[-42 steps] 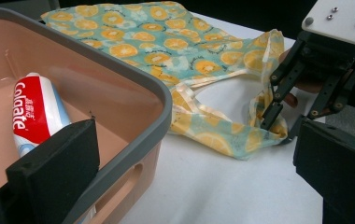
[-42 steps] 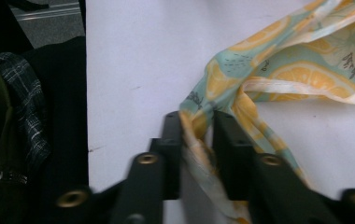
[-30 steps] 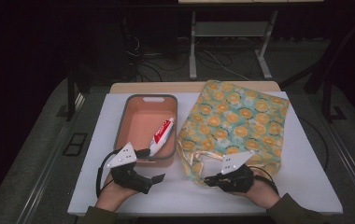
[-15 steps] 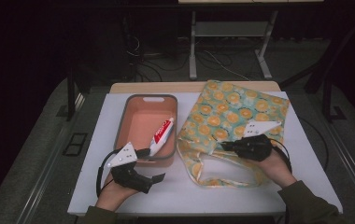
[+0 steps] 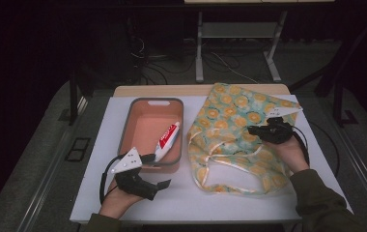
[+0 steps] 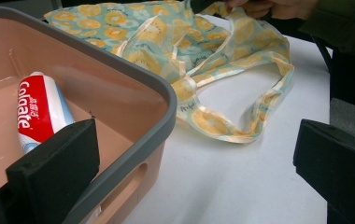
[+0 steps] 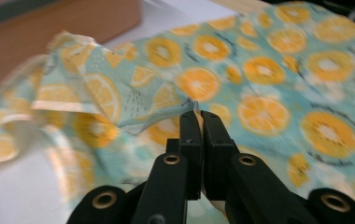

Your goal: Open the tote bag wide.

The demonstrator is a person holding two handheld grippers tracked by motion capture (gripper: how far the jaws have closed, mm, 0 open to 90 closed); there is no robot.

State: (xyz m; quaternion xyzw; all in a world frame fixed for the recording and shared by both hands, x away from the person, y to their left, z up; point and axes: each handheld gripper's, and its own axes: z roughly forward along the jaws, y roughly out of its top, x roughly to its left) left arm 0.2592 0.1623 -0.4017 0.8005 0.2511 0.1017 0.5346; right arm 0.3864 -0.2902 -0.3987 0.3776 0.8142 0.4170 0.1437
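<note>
dark room, white counter (image 5: pixel 249 203) under the rig, cables and a metal stand behind it.

tote bag (image 5: pixel 239 128), orange-slice print, lies flat on the counter just right of the peach bin (image 5: pixel 148 166). its mouth faces the bin and one handle loop trails toward the near edge. right hand-held gripper (image 5: pixel 255 129) sits over the bag's middle, well right of the bin, jaws pinched together on a fold of the upper fabric layer (image 7: pixel 185 106); in the right gripper view the cloth rises in a ridge off the jaw tips. my read: it's peeling the top layer away from the bottom one to open the mouth on the bin side.

toothpaste tube (image 5: pixel 168 140) lies in the bin, leaning on its right wall, red end toward the near rim. likely what goes in the bag next.

left hand-held gripper (image 5: pixel 164 184) rests on the counter at the bin's near right corner, jaws wide, nothing between them, aimed across the bin rim. looks parked, waiting for the bag to be opened before it goes for the tube.

risk: thin fabric, pinch may catch both layers and leave the mouth closed.
</note>
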